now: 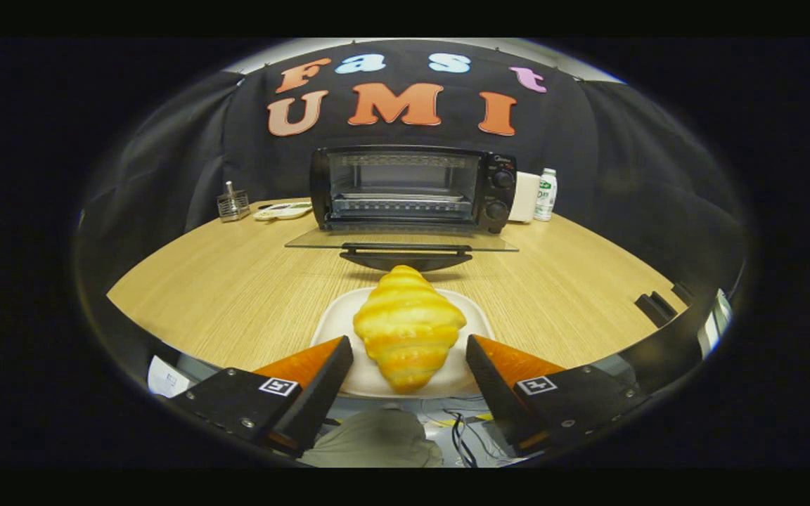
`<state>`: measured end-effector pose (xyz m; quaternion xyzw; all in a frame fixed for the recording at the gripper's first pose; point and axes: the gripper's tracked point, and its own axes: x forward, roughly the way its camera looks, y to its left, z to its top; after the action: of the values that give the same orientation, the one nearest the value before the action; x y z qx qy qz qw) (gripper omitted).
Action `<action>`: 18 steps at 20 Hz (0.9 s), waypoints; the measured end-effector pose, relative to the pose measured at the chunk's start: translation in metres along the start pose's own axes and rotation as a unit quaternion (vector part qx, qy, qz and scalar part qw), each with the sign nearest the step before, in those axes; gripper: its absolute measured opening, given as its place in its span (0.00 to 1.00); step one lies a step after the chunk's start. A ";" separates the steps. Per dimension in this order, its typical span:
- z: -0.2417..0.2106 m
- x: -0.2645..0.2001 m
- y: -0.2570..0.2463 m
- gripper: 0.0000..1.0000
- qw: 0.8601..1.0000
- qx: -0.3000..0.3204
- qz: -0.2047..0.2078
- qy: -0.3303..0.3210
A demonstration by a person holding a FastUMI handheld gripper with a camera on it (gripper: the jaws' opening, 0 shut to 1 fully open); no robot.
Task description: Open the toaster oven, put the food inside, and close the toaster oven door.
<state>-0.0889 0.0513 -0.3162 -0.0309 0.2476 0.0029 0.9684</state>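
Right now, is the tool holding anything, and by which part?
Nothing held. The tool is open; the croissant lies on its plate between the fingers, with gaps on both sides.

Tongs [409,349] on black screwed mounts, square black-and-white marker tags on each, jaws apart

Wooden table [236,281] bearing toaster oven [412,188], plate [338,320].

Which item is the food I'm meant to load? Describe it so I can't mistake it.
Start at the toaster oven with its door dropped open, then come forward to the white plate. On it lies the croissant, between the open gripper fingers: golden and ridged, the only food here.
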 end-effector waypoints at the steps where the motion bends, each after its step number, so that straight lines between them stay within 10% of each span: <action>1: -0.002 0.001 -0.002 0.94 1.000 0.005 -0.001 0.002; 6: 0.003 -0.008 -0.004 0.56 1.000 0.020 0.002 -0.012; 18: 0.070 -0.046 0.002 0.51 0.977 0.169 0.097 -0.087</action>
<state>-0.0959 0.0576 -0.2329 0.1582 0.1614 0.0579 0.9724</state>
